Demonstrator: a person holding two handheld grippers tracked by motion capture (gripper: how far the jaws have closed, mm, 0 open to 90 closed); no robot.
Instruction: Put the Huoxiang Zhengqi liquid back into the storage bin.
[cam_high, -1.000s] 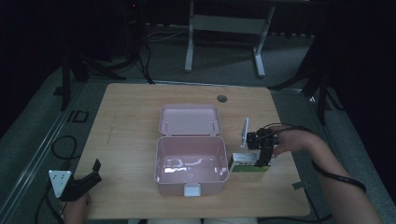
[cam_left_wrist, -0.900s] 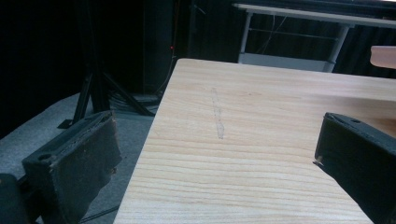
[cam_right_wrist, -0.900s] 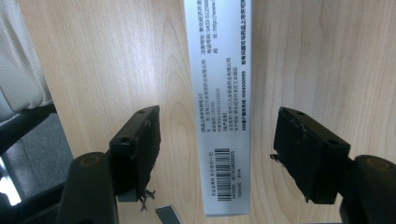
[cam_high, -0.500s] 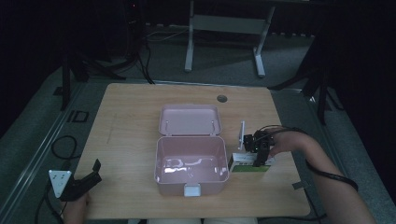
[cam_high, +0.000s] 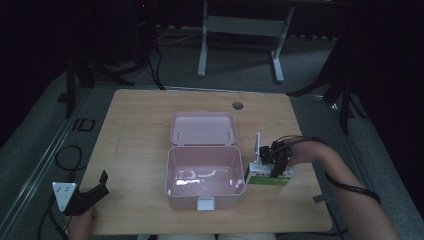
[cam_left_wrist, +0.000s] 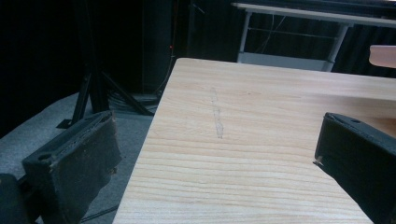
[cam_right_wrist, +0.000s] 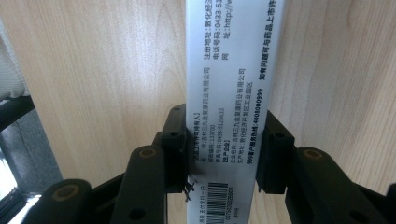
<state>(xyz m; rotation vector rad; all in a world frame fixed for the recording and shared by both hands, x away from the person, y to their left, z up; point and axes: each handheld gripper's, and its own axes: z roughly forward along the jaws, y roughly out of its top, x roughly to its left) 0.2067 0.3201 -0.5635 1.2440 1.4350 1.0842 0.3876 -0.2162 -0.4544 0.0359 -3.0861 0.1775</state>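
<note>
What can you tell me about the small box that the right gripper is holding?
The small box is a narrow carton that looks like printed card: white and grey faces with Chinese text and a barcode, and a green band on its side in the high view. The right gripper has a jaw pressed on each side of it. It sits low over the wooden table, just right of the open pink container; whether it touches them is unclear.

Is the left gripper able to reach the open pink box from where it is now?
Probably yes. The left gripper, open, sits at the table's near left corner, and bare wood lies between it and the pink box.
</note>
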